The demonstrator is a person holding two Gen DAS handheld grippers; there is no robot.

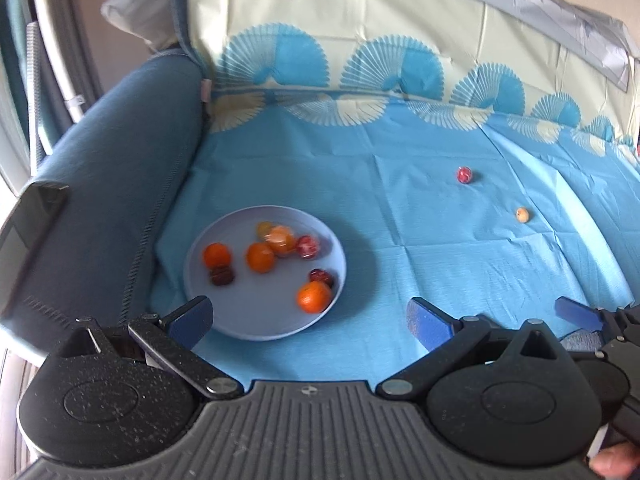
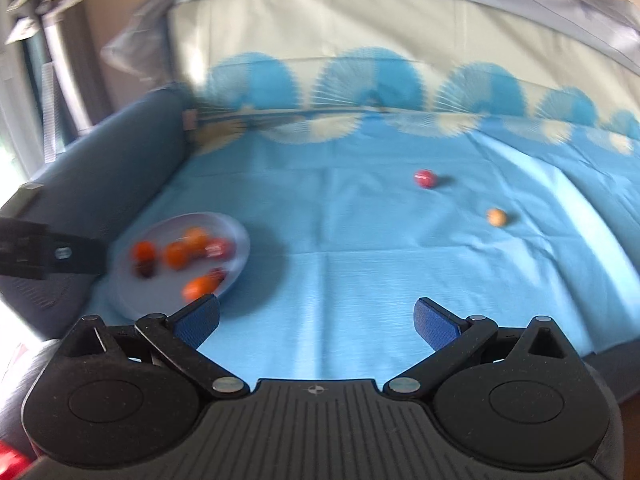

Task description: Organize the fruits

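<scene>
Plate (image 1: 264, 330) left, 2 fruits (image 1: 465, 175) right

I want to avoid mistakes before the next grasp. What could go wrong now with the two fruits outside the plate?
1. The red fruit and tan fruit are small and round; on the creased blue cloth they may roll away if nudged.
2. The plate already holds many fruits near its rim, so another dropped in may knock one out.
3. The right gripper view is blurred, so aiming may be poor.
</scene>
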